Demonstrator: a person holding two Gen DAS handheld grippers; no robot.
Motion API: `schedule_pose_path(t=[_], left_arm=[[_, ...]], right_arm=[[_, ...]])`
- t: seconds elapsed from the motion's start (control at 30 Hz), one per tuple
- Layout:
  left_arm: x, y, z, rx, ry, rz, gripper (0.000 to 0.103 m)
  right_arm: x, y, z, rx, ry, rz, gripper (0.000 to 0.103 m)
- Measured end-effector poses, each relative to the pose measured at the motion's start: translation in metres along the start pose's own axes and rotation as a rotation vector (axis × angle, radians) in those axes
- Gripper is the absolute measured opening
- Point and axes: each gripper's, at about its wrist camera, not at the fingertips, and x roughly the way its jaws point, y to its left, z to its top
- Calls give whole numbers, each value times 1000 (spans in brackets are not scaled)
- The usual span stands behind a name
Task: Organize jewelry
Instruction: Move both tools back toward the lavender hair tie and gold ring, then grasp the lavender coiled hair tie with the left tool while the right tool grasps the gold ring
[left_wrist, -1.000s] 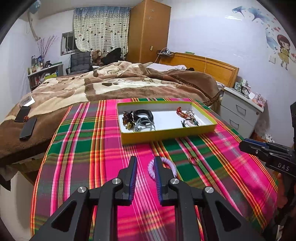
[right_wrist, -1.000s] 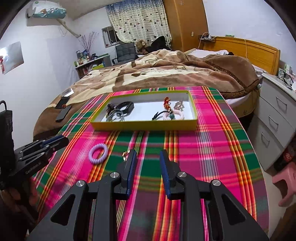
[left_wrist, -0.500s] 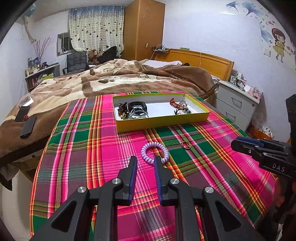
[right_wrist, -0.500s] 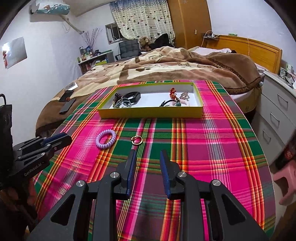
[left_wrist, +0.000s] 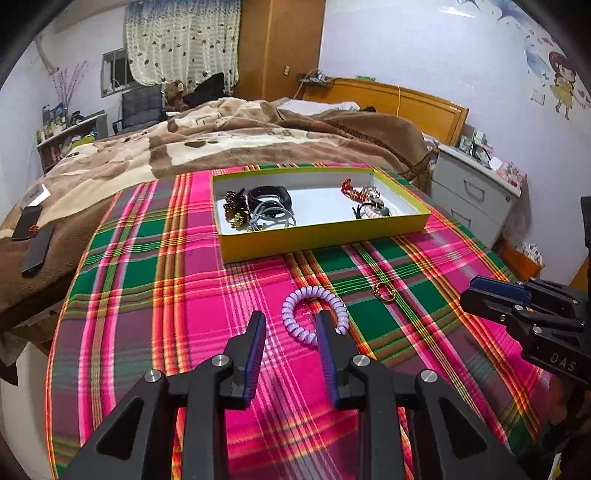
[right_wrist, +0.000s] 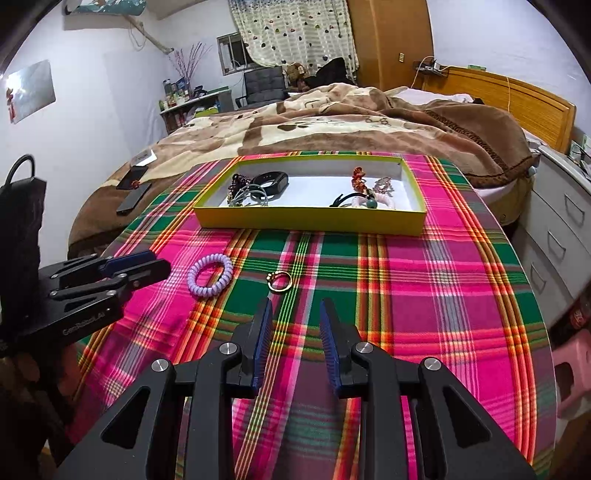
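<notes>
You're in a bedroom with pale lilac-white walls (left_wrist: 424, 55). Upper centre of the left view: patterned curtain (left_wrist: 184, 40) over a window, tall wooden wardrobe (left_wrist: 284, 48) right of it. Bed with a brown blanket (left_wrist: 221, 136) fills mid-frame, wooden headboard (left_wrist: 406, 107) at right. White drawer unit (left_wrist: 476, 195) at right edge, cartoon girl decal (left_wrist: 563, 85) on the wall above. Black chair (left_wrist: 142, 105) and cluttered shelf (left_wrist: 62, 136) at left. Plaid tablecloth (left_wrist: 147, 277) covers the foreground. In the right view, pink stool (right_wrist: 572, 369) at lower right, air conditioner (right_wrist: 103, 5) at top left.
</notes>
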Motion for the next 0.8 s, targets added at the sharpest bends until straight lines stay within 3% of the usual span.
schedule_pose_path(t=[0.47, 0.63, 0.8], left_arm=[[45, -3, 6, 5, 124, 4, 27], [48, -1, 8, 3, 128, 17, 11], [46, 2, 8, -3, 125, 11, 10]], right_arm=[[35, 2, 10, -49, 71, 13, 35], [53, 8, 14, -92, 108, 11, 35], [68, 15, 16, -127, 143, 11, 35]])
